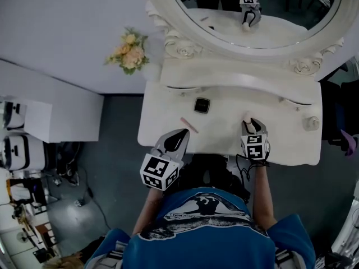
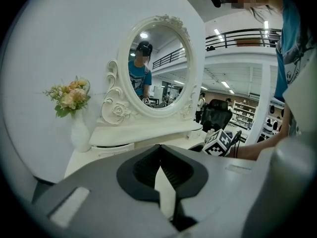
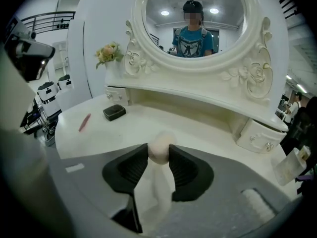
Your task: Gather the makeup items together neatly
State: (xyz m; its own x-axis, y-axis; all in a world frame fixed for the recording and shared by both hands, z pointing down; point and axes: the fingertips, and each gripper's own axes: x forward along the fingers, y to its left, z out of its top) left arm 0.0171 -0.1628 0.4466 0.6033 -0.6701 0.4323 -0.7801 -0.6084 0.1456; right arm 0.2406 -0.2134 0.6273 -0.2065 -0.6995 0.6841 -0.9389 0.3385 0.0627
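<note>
Right tool [image 3: 159, 155] pinches a rounded, matte pale-pink sponge [image 3: 159, 144]; left tool [image 2: 160, 147] sits closed, empty.

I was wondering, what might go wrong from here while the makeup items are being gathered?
The right gripper pinches the round, pale sponge only at its jaw tips, so it may squirt out. The pink stick lies loose close to the left gripper, whose jaws are shut; a brush could roll it toward the edge of the table.

Even soft indoor light; fisheye corners dark; foreground blurred.
</note>
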